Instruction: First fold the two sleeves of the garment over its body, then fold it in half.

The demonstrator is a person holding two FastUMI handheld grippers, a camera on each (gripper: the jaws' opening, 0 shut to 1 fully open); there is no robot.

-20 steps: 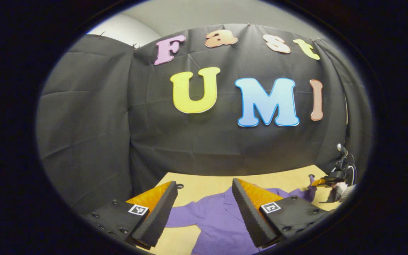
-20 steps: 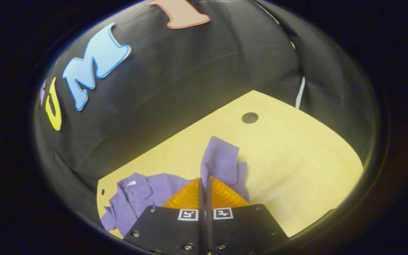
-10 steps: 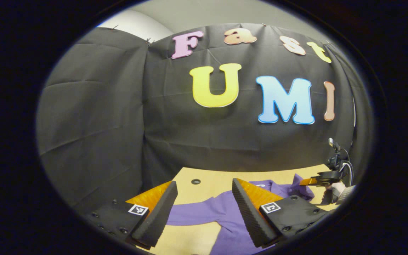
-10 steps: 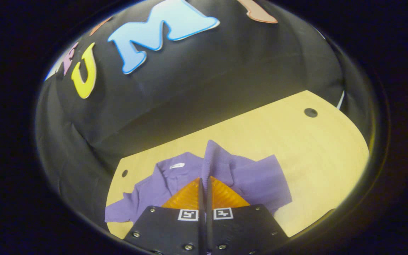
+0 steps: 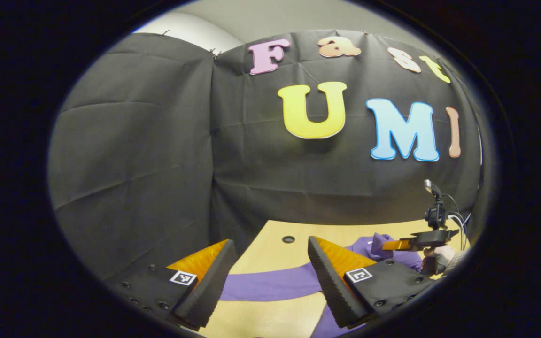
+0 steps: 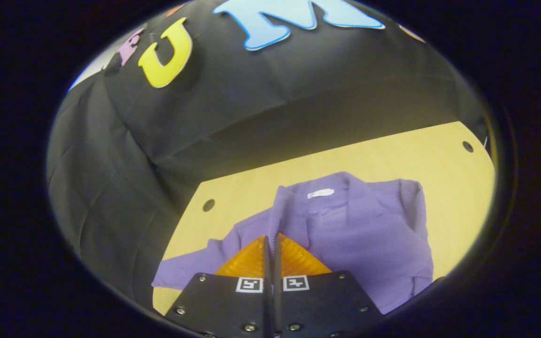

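A purple garment (image 6: 359, 234) lies collar-up on the wooden table (image 6: 392, 150), a white tag at its neck. In the right gripper view my right gripper (image 6: 271, 237) is shut on a strip of the garment's right sleeve (image 6: 276, 213), held over the body. The other sleeve (image 6: 186, 267) stretches out flat to the left. In the left gripper view my left gripper (image 5: 269, 244) hangs open above that flat sleeve (image 5: 270, 284), with nothing between its fingers. The right gripper (image 5: 395, 244) and the hand holding it appear far right, above bunched purple cloth (image 5: 369, 244).
Black cloth walls close the table's back and left sides. Small round holes sit in the tabletop near the back corners (image 6: 208, 205) (image 6: 467, 146) (image 5: 288, 239). Bare wood lies right of the garment and in front of the flat sleeve (image 5: 270, 319).
My right gripper has carried the sleeve leftward from beside the garment to over its body. The left gripper has shifted left, still open; the flat sleeve now lies across under it.
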